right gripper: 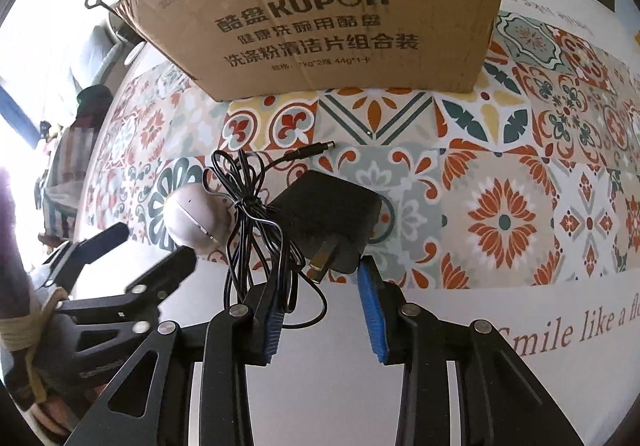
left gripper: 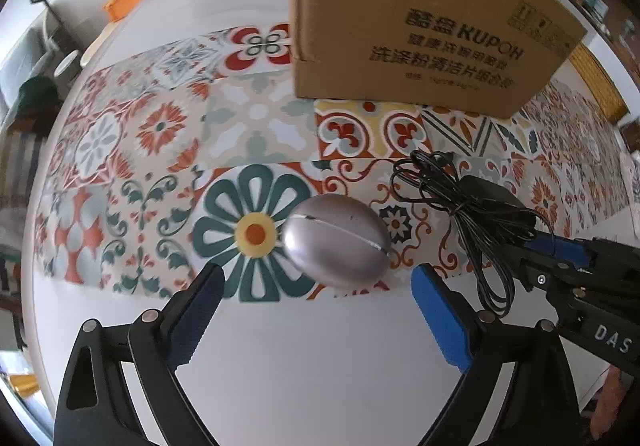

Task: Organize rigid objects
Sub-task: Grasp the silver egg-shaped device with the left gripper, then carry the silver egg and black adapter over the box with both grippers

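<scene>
I see a white surface (left gripper: 300, 366) under a patterned tile-print mat (left gripper: 160, 150), with cluttered room edges blurred at the far left. On it I count one silver egg-shaped case (left gripper: 336, 242), one black power adapter (right gripper: 332, 222) with its bundled cable (right gripper: 248, 214), and one cardboard box (right gripper: 320, 18) standing at the back. My left gripper (left gripper: 318, 286) hangs wide open just short of the case, which lies on the mat touching neither finger. My right gripper (right gripper: 320, 282) is clenched on the adapter's plug end, cable dangling beside it, in front of the box.
</scene>
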A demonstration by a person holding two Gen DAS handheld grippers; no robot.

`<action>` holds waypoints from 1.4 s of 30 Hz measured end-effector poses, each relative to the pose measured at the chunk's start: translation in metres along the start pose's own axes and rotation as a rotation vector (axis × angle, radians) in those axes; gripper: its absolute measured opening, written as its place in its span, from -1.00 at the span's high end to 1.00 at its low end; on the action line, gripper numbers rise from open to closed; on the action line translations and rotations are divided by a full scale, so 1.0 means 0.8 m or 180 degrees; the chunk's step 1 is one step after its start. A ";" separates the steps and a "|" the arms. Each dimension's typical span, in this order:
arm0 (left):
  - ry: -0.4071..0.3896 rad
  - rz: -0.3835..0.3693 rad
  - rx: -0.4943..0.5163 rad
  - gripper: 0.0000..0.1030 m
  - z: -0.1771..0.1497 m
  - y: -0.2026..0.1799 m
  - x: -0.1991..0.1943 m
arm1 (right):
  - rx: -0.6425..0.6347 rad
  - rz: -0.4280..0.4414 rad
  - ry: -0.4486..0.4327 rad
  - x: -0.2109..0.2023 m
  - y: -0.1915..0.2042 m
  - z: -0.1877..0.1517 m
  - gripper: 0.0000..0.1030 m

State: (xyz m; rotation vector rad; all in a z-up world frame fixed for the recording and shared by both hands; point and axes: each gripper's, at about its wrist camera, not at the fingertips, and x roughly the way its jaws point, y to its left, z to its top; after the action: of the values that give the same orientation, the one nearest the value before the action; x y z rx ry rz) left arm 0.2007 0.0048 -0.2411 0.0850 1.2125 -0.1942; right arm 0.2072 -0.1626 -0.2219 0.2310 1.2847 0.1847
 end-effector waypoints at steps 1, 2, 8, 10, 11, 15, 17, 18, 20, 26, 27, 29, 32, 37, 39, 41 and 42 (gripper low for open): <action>-0.0005 0.0005 0.0019 -0.85 0.001 -0.001 0.002 | -0.0010 -0.0010 -0.0005 0.000 0.000 -0.001 0.32; -0.0016 -0.0023 0.0041 -0.84 0.001 -0.003 0.005 | -0.0022 -0.0018 -0.0002 0.004 0.002 0.004 0.32; -0.0041 -0.0092 0.0120 -0.58 0.005 -0.012 0.023 | -0.0093 -0.0054 -0.0009 0.013 0.009 0.001 0.31; -0.0079 -0.0118 0.0134 -0.44 0.006 -0.013 0.027 | -0.0102 -0.0052 0.0008 0.016 0.012 -0.001 0.31; -0.0080 -0.0111 0.0144 -0.34 0.006 -0.014 0.030 | -0.0102 -0.0052 0.0024 0.017 0.011 -0.002 0.31; -0.0162 -0.0095 0.0219 -0.25 0.006 -0.019 0.033 | -0.0099 -0.0063 0.0056 0.021 0.008 -0.007 0.32; -0.0218 -0.0122 0.0186 -0.24 0.004 -0.019 0.032 | -0.0125 -0.0076 0.0048 0.022 0.010 -0.007 0.32; -0.0234 -0.0147 0.0171 -0.24 0.003 -0.019 0.032 | -0.0118 -0.0067 0.0049 0.022 0.009 -0.008 0.32; -0.0248 -0.0223 0.0130 -0.24 0.002 -0.019 0.029 | -0.0088 -0.0057 0.0051 0.022 0.008 -0.008 0.32; -0.0443 -0.0236 0.0175 -0.23 -0.005 -0.020 0.000 | -0.0055 -0.0056 -0.0073 0.005 -0.003 -0.010 0.34; -0.0459 -0.0250 0.0171 -0.23 -0.005 -0.020 -0.004 | -0.0050 -0.0043 -0.0106 0.002 -0.004 -0.011 0.36; -0.0504 -0.0273 0.0166 -0.23 -0.006 -0.019 -0.012 | -0.0045 -0.0037 -0.0142 -0.002 -0.005 -0.013 0.38; -0.0548 -0.0258 0.0172 -0.23 -0.003 -0.020 -0.019 | -0.0032 -0.0031 -0.0182 -0.009 -0.008 -0.014 0.53; -0.0541 -0.0296 0.0145 -0.23 0.000 -0.020 -0.023 | -0.0002 0.0003 -0.0159 -0.010 -0.007 -0.014 0.54; -0.0555 -0.0289 0.0134 -0.23 -0.003 -0.020 -0.026 | 0.0028 -0.0032 -0.0187 -0.014 -0.007 -0.016 0.54; -0.0559 -0.0320 0.0119 -0.24 -0.004 -0.021 -0.028 | 0.0022 -0.0039 -0.0207 -0.020 -0.005 -0.017 0.54; -0.0574 -0.0326 0.0109 -0.24 -0.005 -0.021 -0.031 | 0.0036 -0.0020 -0.0221 -0.023 -0.004 -0.017 0.54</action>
State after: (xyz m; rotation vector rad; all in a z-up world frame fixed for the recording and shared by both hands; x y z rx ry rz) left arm 0.1855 -0.0081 -0.2188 0.0343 1.0347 -0.3059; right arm 0.1890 -0.1694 -0.2096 0.2411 1.2178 0.1629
